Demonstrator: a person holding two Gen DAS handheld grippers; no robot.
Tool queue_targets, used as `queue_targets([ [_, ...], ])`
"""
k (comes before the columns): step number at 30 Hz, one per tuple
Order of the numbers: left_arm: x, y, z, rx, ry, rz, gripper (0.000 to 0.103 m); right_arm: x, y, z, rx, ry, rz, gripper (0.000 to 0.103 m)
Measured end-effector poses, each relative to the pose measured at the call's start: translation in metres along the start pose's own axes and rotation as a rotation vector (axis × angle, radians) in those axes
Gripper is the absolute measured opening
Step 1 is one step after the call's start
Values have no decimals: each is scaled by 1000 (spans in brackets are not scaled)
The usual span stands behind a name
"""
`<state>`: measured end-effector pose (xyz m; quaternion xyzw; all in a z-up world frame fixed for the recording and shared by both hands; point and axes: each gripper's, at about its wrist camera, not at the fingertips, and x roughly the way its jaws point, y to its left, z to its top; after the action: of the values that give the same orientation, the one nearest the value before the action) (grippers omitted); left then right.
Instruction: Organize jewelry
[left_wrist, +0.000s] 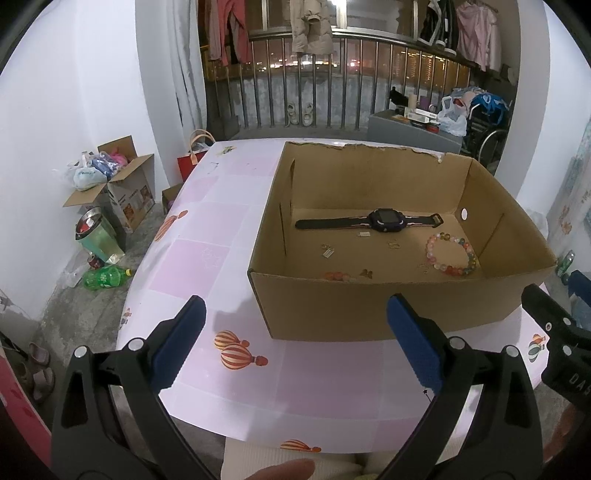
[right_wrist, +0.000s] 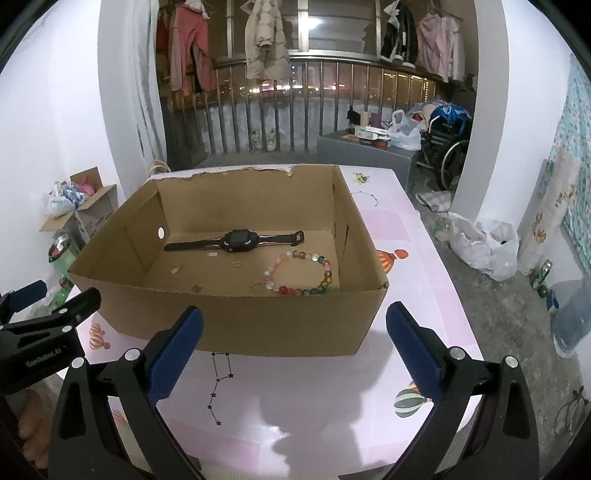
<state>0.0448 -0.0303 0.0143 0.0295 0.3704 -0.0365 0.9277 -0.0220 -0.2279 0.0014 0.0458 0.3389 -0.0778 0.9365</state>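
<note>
- Right now my left gripper (left_wrist: 295, 341) and right gripper (right_wrist: 295, 345) hover with jaws spread, empty, near the box (right_wrist: 258, 325) on the worktop (left_wrist: 207, 229).
- Inside lie a watch (right_wrist: 234, 240) far and a bead bracelet (right_wrist: 301, 273) right.

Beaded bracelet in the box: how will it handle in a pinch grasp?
The beaded bracelet is probably floppy: separate round beads in a loose loop, so it should sag once lifted. The glossy beads may slip or roll between the pads. It lies flat on the cardboard box floor near the front wall, so approach room looks tight.
</note>
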Motion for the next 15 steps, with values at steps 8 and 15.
queue_targets([
  [8, 3, 0, 0, 10, 19, 10, 95, 0, -1, 0, 13, 13, 5, 97],
  [15, 3, -2, -1, 19, 33, 15, 95, 1, -1, 4, 17, 25, -1, 97],
])
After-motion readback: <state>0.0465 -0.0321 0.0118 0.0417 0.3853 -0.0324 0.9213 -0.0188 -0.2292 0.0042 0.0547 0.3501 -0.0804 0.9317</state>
